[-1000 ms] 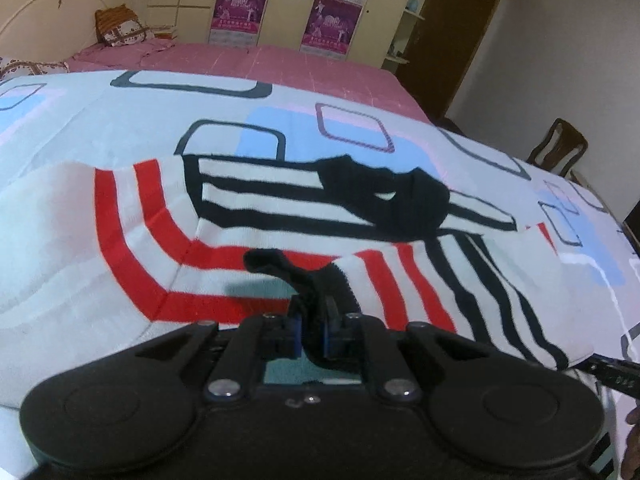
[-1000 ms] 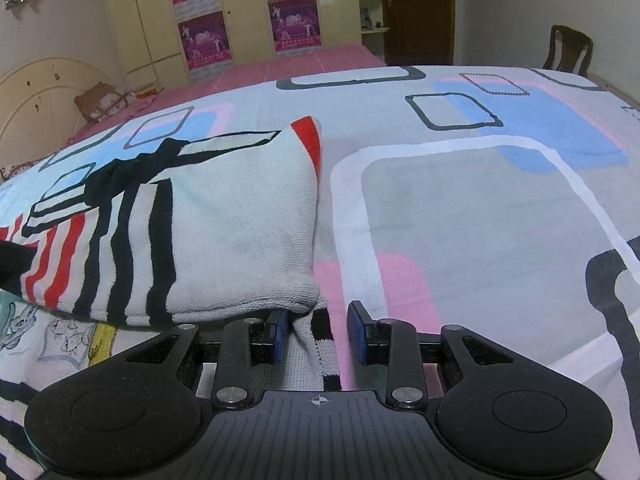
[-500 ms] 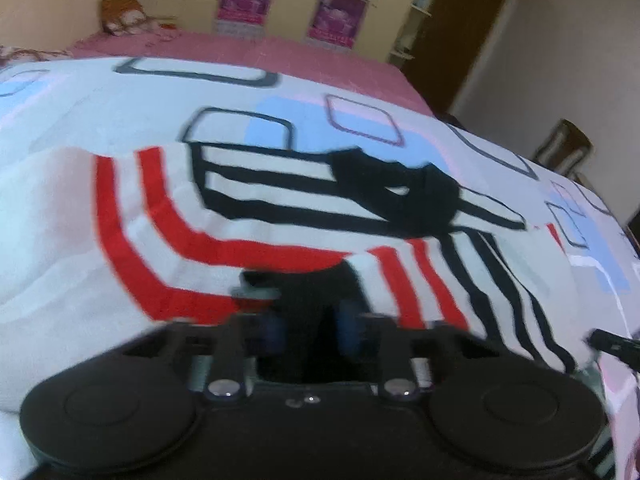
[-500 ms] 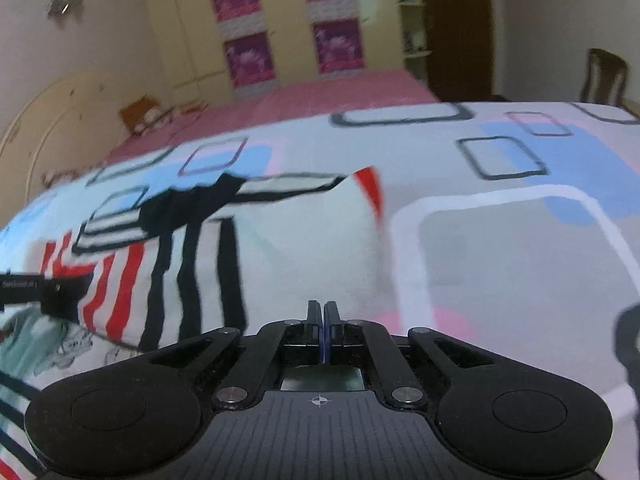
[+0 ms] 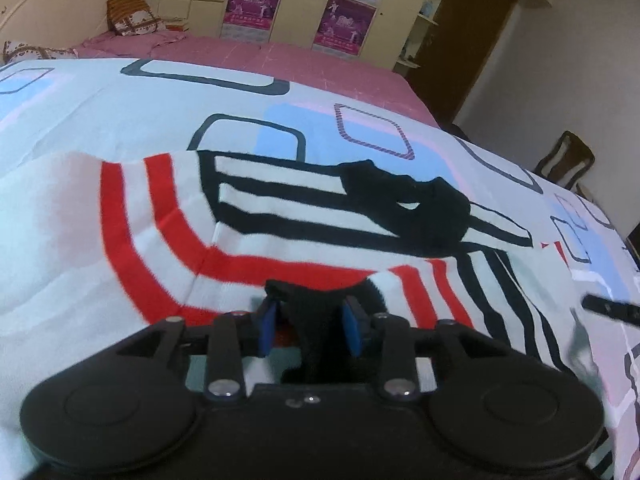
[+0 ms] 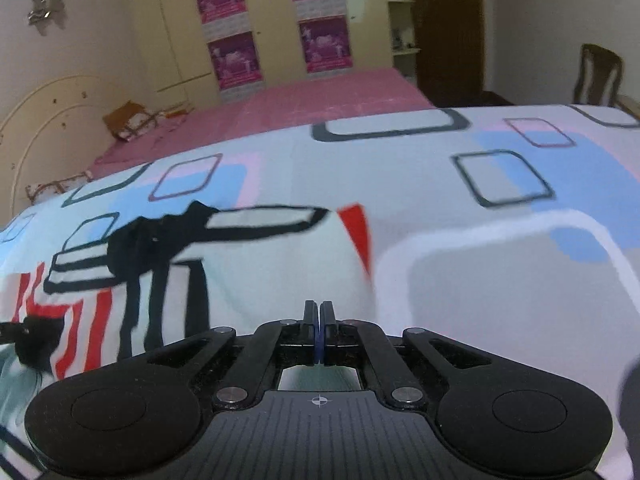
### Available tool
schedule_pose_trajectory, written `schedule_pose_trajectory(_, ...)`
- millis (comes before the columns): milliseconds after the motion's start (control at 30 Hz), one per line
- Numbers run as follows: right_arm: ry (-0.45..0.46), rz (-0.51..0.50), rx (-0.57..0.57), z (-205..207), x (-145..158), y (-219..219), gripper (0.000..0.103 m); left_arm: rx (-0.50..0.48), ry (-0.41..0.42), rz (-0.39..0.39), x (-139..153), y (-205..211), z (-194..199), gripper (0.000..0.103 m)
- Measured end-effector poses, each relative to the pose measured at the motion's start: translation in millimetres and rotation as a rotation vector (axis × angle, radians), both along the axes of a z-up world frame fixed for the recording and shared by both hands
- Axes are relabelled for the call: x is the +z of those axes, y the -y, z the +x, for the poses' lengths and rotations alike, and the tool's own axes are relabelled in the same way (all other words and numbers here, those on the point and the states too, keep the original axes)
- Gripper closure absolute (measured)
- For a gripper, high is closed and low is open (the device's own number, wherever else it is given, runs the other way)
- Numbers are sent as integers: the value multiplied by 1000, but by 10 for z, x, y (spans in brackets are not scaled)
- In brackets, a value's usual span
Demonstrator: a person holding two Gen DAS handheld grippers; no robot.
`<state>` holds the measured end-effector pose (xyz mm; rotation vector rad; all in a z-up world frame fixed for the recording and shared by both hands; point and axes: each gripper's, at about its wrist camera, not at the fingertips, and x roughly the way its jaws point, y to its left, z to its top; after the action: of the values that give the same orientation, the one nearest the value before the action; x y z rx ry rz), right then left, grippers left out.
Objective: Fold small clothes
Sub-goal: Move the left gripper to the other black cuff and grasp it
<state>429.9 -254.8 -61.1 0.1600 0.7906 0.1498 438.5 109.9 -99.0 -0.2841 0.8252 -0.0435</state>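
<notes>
A small white knitted sweater with red and black stripes lies spread on the bed. Its black collar bunches at the far middle. My left gripper is open, its blue pads either side of a black cuff that lies loose between them. My right gripper is shut with pads pressed together at the sweater's near edge; no cloth shows between them. The left gripper's tip shows at the left edge of the right wrist view.
The bed carries a white quilt with blue, pink and grey squares, and a pink sheet beyond. A headboard, wardrobe with purple posters and a wooden chair stand around.
My left gripper has opened and let go of the black cuff. My right gripper, open around the sweater's hem a second ago, has shut and risen off the bed.
</notes>
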Motion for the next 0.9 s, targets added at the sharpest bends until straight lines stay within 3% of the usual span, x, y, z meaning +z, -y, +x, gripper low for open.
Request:
schedule_pose_trajectory(67, 8, -7, 33, 183, -31, -91, 103, -26, -2, 6, -25, 48, 43, 97)
schedule_pose_trajectory(200, 18, -28, 81, 445, -137, -158, 103, -41, 22, 33, -34, 101, 19, 97)
schedule_pose_trajectory(300, -47, -115, -17, 655, -342, 24, 103, -31, 28, 20, -56, 57, -27, 97)
schedule_pose_trajectory(400, -60, -51, -45, 713, -365, 218, 103, -37, 30, 21, -67, 38, -42, 97)
schedule_pose_trajectory(533, -56, -99, -44, 694, -322, 209, 103, 9, 24, 49, 7, -23, -90, 76)
schedule_pose_trajectory(633, -8, -85, -45, 579, -183, 224, 103, 61, 94, 94, 192, 2, -187, 66)
schedule_pose_trajectory(733, 18, -65, 55, 531, -119, 21, 103, -5, 110, 60, 250, 244, -69, 59)
schedule_pose_trajectory(833, 4, -55, 150, 519, -159, -276, 103, -81, 92, 59, 182, 601, 105, 33)
schedule_pose_trajectory(900, 1, -79, 200, 500, -209, -455, 103, -124, 74, 80, 107, 787, 186, 33)
